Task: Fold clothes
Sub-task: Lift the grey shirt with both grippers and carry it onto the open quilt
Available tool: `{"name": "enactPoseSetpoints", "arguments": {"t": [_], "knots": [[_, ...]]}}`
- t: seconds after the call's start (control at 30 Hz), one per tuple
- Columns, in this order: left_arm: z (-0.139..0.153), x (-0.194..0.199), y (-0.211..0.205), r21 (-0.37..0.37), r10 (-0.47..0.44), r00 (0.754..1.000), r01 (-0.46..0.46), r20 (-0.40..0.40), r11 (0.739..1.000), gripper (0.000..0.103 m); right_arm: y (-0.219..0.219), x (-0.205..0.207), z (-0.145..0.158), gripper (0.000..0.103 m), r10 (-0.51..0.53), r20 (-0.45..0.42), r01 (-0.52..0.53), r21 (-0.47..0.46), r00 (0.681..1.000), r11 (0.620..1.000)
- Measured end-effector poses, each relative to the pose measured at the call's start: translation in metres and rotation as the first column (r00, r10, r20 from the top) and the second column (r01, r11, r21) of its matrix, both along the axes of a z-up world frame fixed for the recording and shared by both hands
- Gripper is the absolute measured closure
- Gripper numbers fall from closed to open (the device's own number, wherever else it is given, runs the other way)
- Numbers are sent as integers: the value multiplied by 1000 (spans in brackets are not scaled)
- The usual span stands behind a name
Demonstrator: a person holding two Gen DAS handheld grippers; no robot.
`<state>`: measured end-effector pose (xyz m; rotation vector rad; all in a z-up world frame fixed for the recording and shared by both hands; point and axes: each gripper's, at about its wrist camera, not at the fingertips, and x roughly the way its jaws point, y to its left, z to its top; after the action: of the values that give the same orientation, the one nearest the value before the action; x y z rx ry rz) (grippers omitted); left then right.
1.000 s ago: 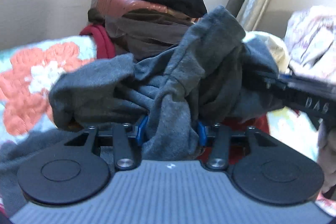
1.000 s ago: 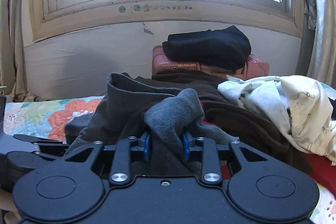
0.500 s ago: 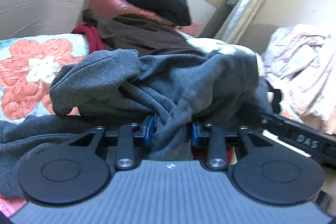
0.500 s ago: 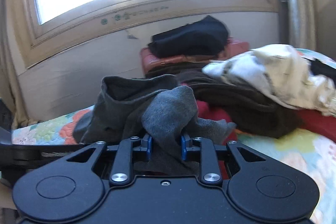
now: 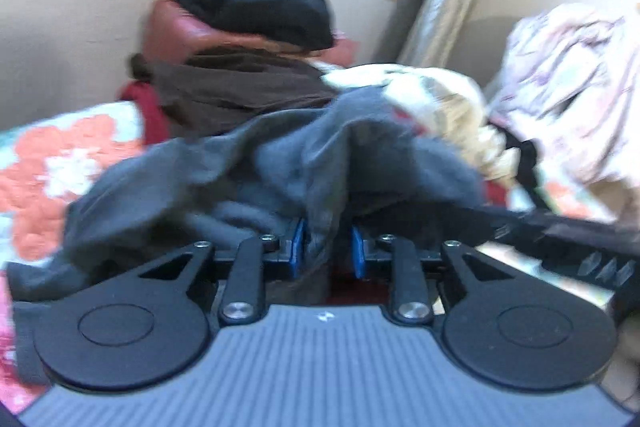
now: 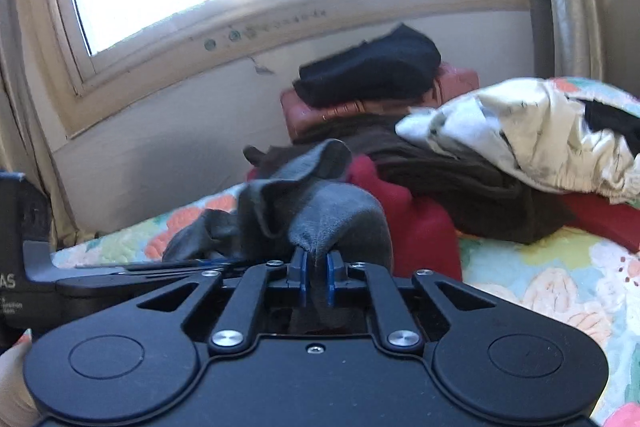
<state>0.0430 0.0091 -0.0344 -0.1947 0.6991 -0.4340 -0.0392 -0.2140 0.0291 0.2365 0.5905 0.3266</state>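
Observation:
A dark grey garment (image 5: 200,179) lies bunched on a floral quilt (image 5: 60,167). My left gripper (image 5: 327,251) has a fold of it between its blue pads, and its jaws are closing on the cloth. The same garment (image 6: 336,211) rises in a peak from my right gripper (image 6: 316,279), whose jaws are also closing, pinching a thin fold. The two grippers sit close together. The right one's body (image 5: 560,239) shows at the right edge of the left wrist view, and the left one's body (image 6: 120,271) at the left of the right wrist view.
Behind lies a heap of clothes: a black garment (image 6: 372,71) on a red-brown case (image 6: 308,111), a brown one (image 6: 460,179), a red one (image 6: 416,227) and a cream one (image 6: 520,139). A wall and window stand behind. A pale pink bundle (image 5: 572,87) is at the right.
Both pairs of jaws have narrowed onto the grey cloth. The left gripper rose and the bunched garment spread lower and wider. The right gripper shifted sideways and rolled, tilting its view.

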Motion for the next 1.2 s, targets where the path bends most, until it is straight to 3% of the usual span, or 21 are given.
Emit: {"name": "enactPoseSetpoints", "arguments": {"t": [0.07, 0.17, 0.23, 0.3, 0.33, 0.37, 0.47, 0.57, 0.7, 0.73, 0.77, 0.83, 0.93, 1.2], "knots": [[-3, -1, 5, 16, 14, 1000, -14, -10, 1000, 69, -8, 4, -3, 85, -4, -10, 4, 12, 1000, 1000], [-8, -2, 13, 27, 37, 999, -37, -29, 999, 52, -11, 10, -6, 60, 28, -24, -27, 21, 999, 999], [-12, 1, 16, 45, 62, 998, -61, -30, 997, 38, -9, 17, -10, 56, 60, -34, -59, 28, 998, 998], [-20, 6, 18, 50, 66, 997, -64, -38, 997, 35, -6, 24, -13, 52, 92, -45, -91, 34, 995, 995], [-27, 12, 19, 36, 61, 997, -59, -55, 998, 38, 0, 30, -17, 52, 109, -59, -108, 20, 992, 994], [-35, 18, 21, 8, 72, 994, -71, -82, 997, 54, 5, 37, -21, 50, 127, -68, -126, 12, 990, 992], [-51, 31, 33, -86, 99, 987, -110, -128, 990, 71, 14, 61, -34, 53, 209, -123, -197, 105, 970, 975], [-55, 34, 51, -193, 113, 981, -143, -155, 971, 74, 18, 79, -42, 56, 202, -154, -184, 121, 967, 975], [-60, 33, 57, -249, 125, 977, -166, -172, 954, 79, 26, 100, -50, 56, 218, -168, -205, 89, 961, 975], [-60, 33, 57, -255, 149, 970, -196, -190, 947, 80, 32, 102, -51, 69, 235, -171, -228, 59, 957, 972], [-57, 31, 55, -255, 178, 962, -228, -205, 940, 82, 38, 103, -53, 93, 256, -171, -254, 35, 951, 967], [-43, 26, 49, -238, 180, 966, -223, -186, 945, 83, 39, 93, -47, 94, 365, -93, -356, 106, 926, 929], [-20, 16, 48, -282, 154, 974, -197, -167, 939, 88, 26, 81, -35, 94, 345, -63, -321, 237, 937, 917], [38, -13, 36, -371, 64, 996, -83, -63, 925, 90, -4, 44, 3, 94, 292, 50, -285, 422, 955, 861]]}}
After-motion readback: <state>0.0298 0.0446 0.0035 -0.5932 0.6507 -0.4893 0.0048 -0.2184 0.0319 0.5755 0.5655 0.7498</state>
